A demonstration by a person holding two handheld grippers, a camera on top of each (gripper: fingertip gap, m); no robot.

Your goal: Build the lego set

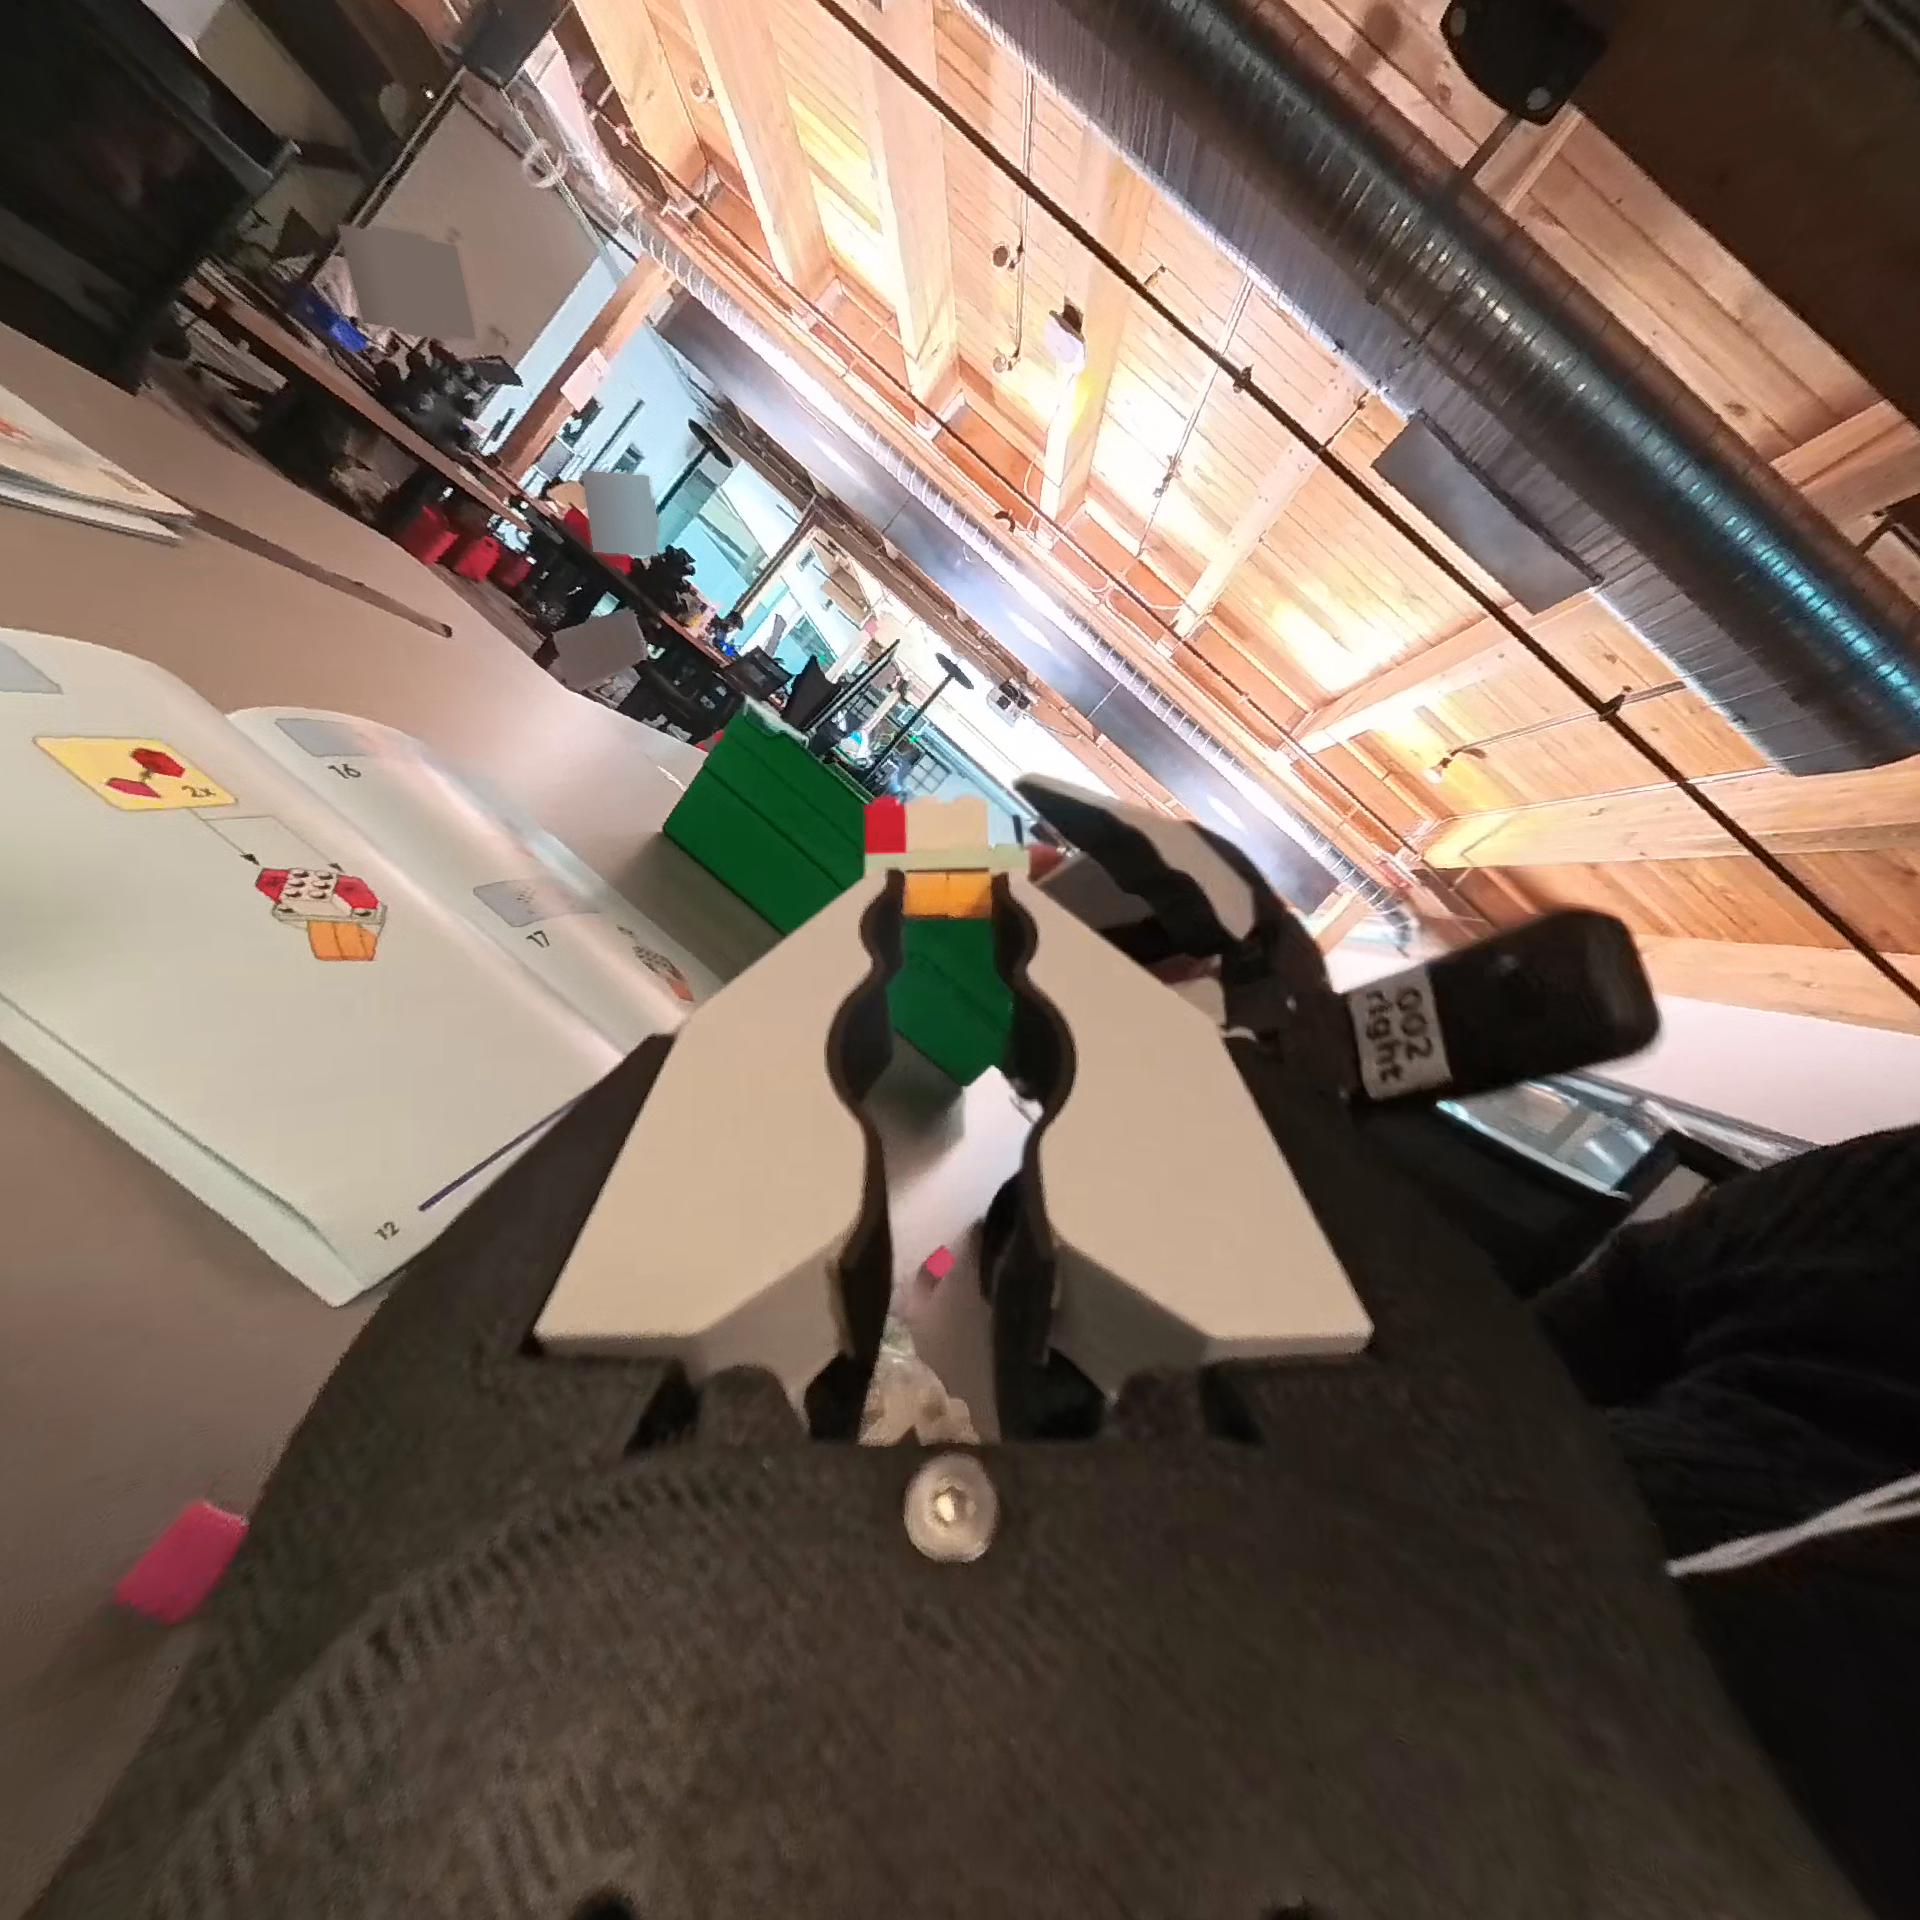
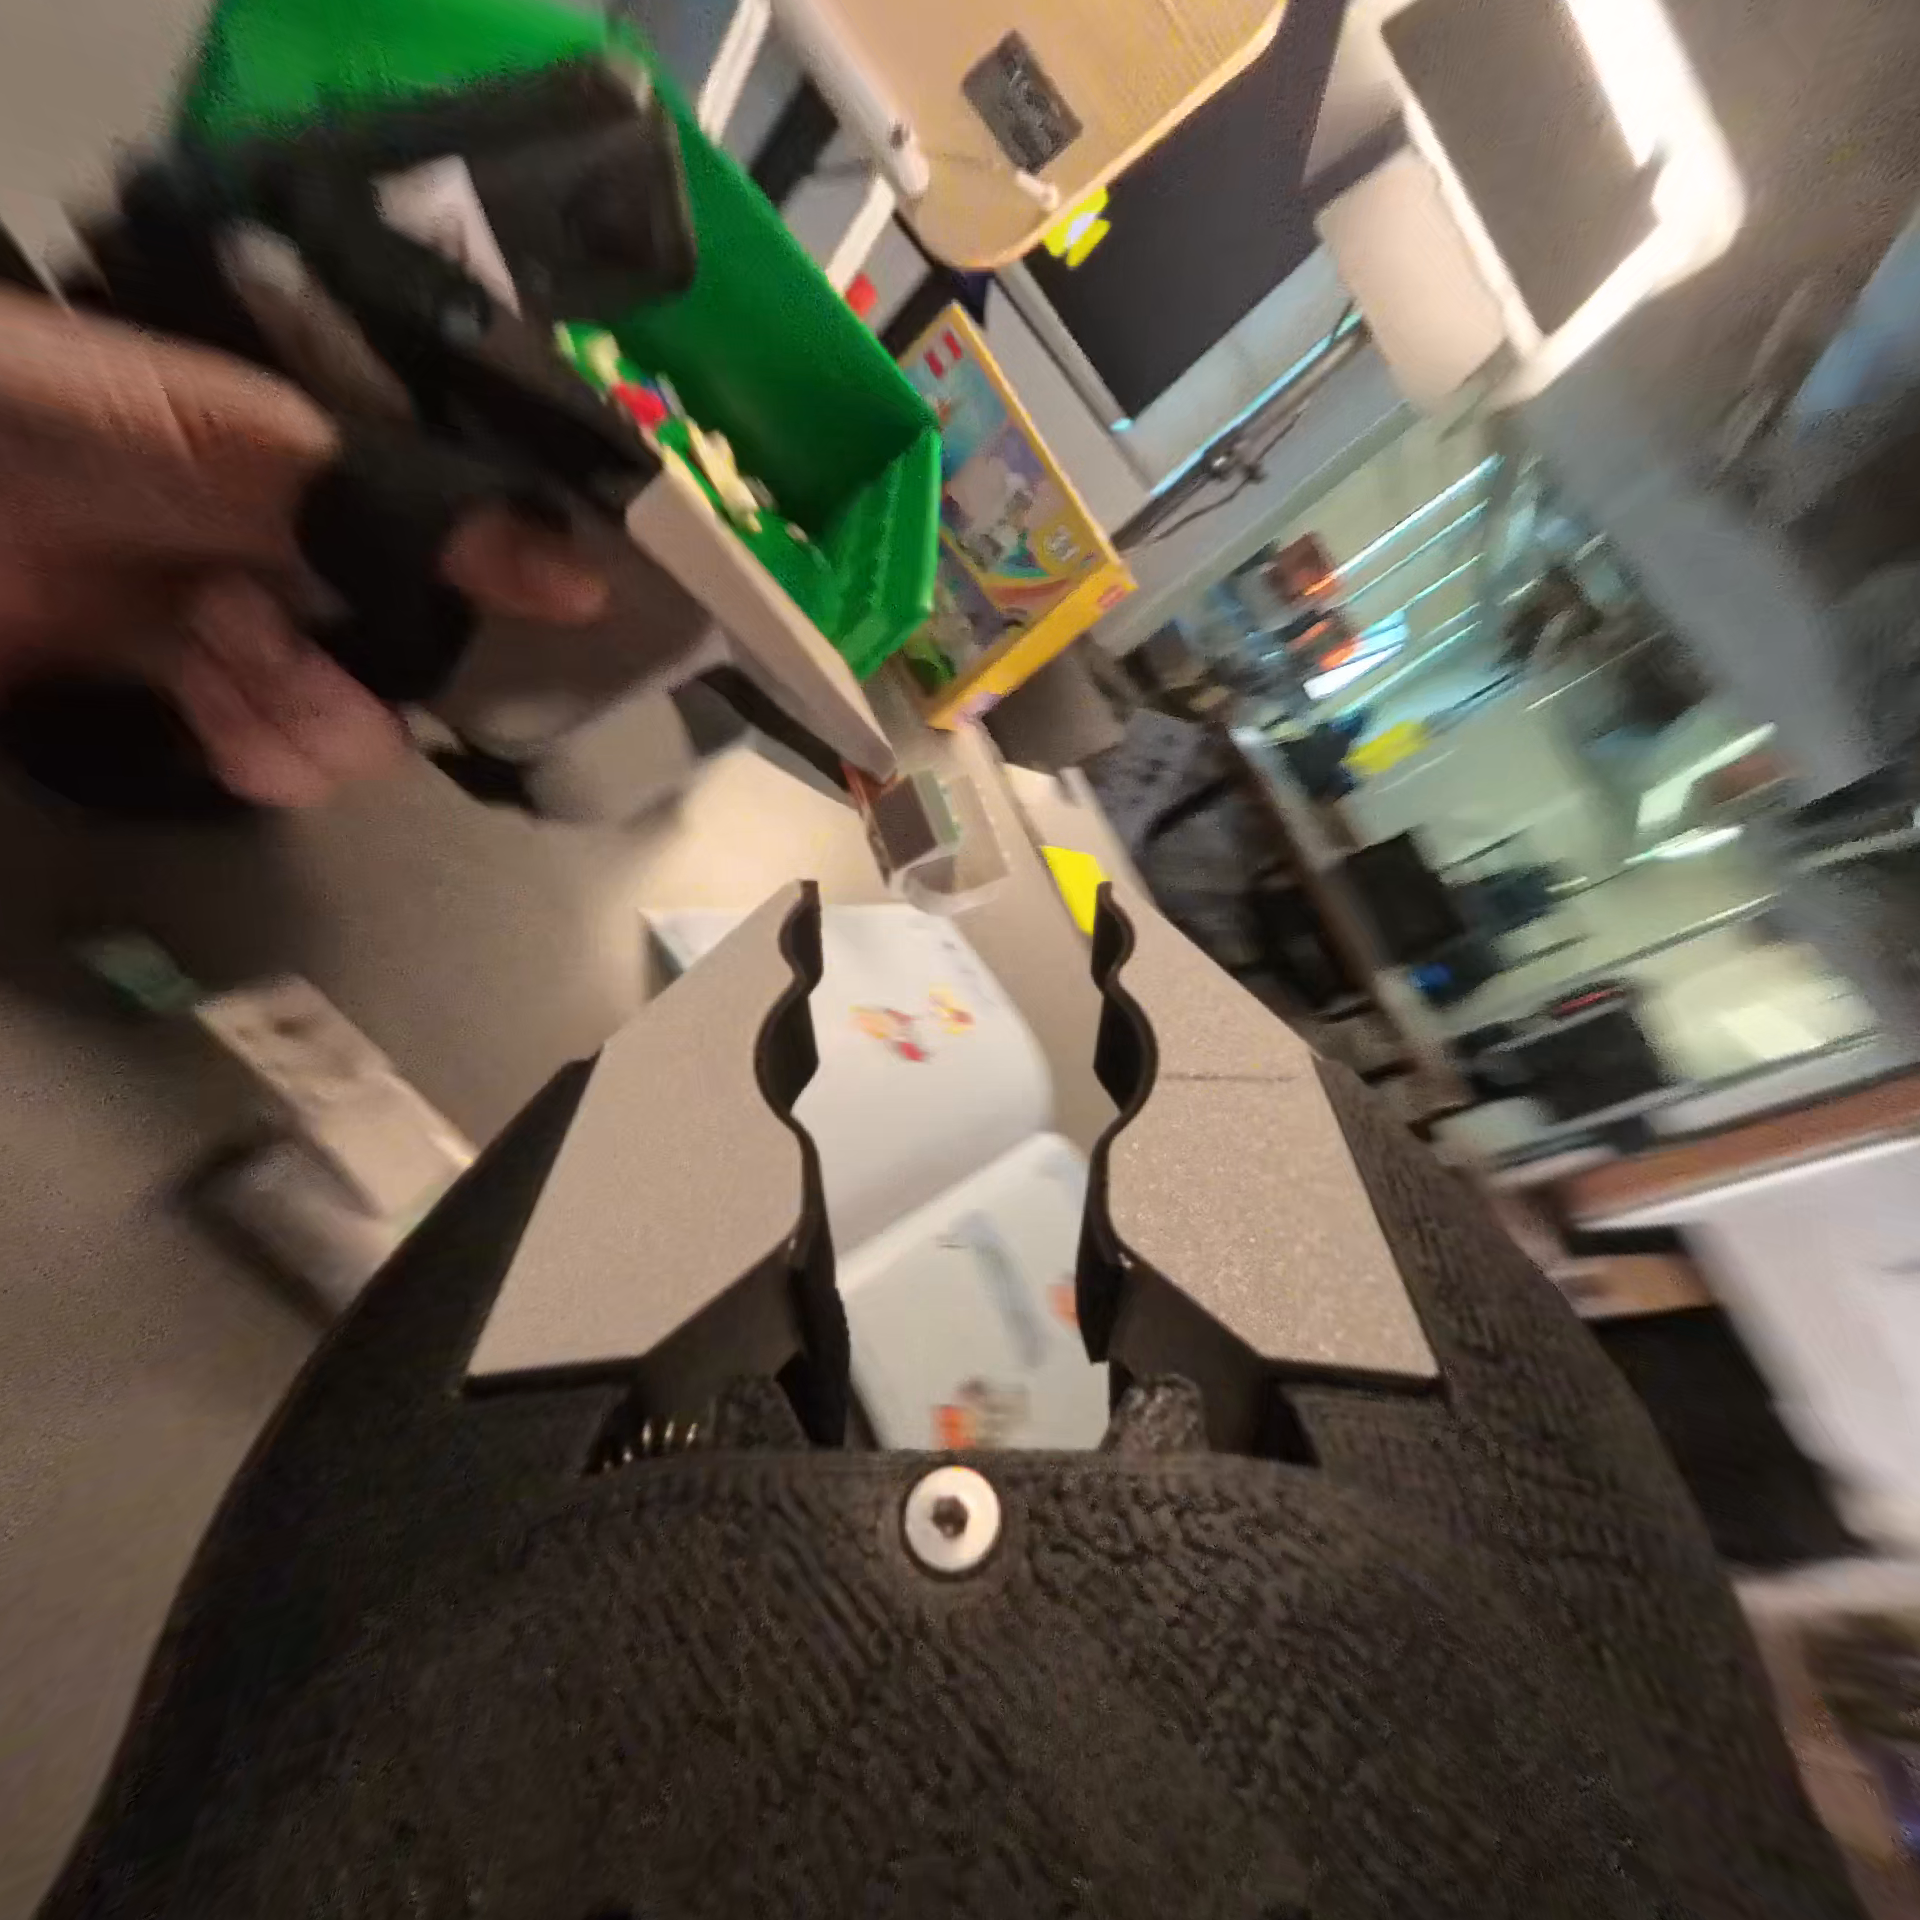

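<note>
So my left gripper (image 1: 948, 894) is clamped on the little lego assembly (image 1: 940, 847), pinching it by the orange brick at the bottom, with a pale plate, a tan piece and a red brick (image 1: 885, 826) stacked above the fingertips. It's held up off the table (image 1: 125, 1403), right in front of the green bin (image 1: 769, 831). My right gripper (image 2: 954, 904) has its jaws spread apart with nothing between them, and from the left wrist view I can see it sitting just to the right of the assembly, one dark fingertip close beside the build, though I can't tell if it's actually touching. The right wrist view is pretty blurry, but it shows the left gripper's pale fingers (image 2: 769, 623) coming in from the upper left with the small build (image 2: 920, 821) at their tip, and a bare hand (image 2: 156, 540) wrapped around that gripper's handle. The instruction booklet (image 1: 260, 935) lies open on the table to the left. There's a loose pink piece (image 1: 179, 1564) on the table near the bottom left, another tiny pink one (image 1: 938, 1262) between my left fingers further down, and the yellow lego box (image 2: 1023, 540) standing behind the bin.
</note>
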